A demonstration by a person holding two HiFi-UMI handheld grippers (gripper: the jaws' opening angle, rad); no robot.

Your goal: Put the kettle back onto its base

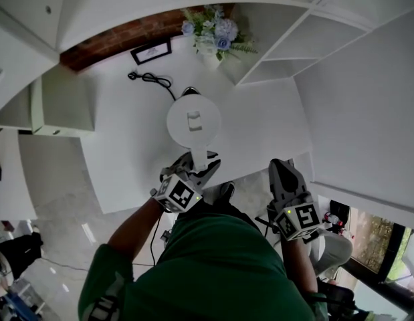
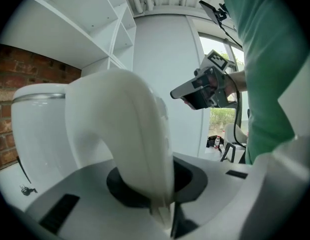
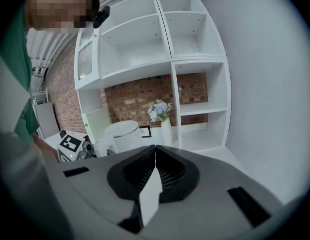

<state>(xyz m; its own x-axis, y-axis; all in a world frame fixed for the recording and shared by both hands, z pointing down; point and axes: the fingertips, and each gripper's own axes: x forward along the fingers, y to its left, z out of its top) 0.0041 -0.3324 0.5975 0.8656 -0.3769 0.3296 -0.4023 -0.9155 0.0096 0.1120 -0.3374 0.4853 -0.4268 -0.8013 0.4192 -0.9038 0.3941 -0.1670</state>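
White countertop [image 1: 126, 152] is running up to a red brick wall [image 1: 120, 39], with white open shelving [image 1: 287, 45] rising on the right. At the left, a black-framed picture [image 1: 152, 51] is leaning against the brick, and a black power cord [image 1: 150, 79] is lying looped just in front of it, trailing towards the round white plastic kettle [image 1: 193, 120]. The kettle is standing upright near the middle of the counter, its handle [image 2: 129, 134] pointing towards the person. A small dark part [image 1: 190, 91] is peeking out at its far side; whether the kettle is sitting on its base cannot be told. The left gripper [image 1: 196, 162] is clamping the handle low down, its jaws closed tight on the white curve. Behind the kettle, to its right, a white vase of pale blue and white flowers [image 1: 213, 33] is standing against the wall. Further right, the right gripper [image 1: 281, 167] is hanging beside the counter's near edge, well apart from the kettle, its jaws pressed together with nothing between them.
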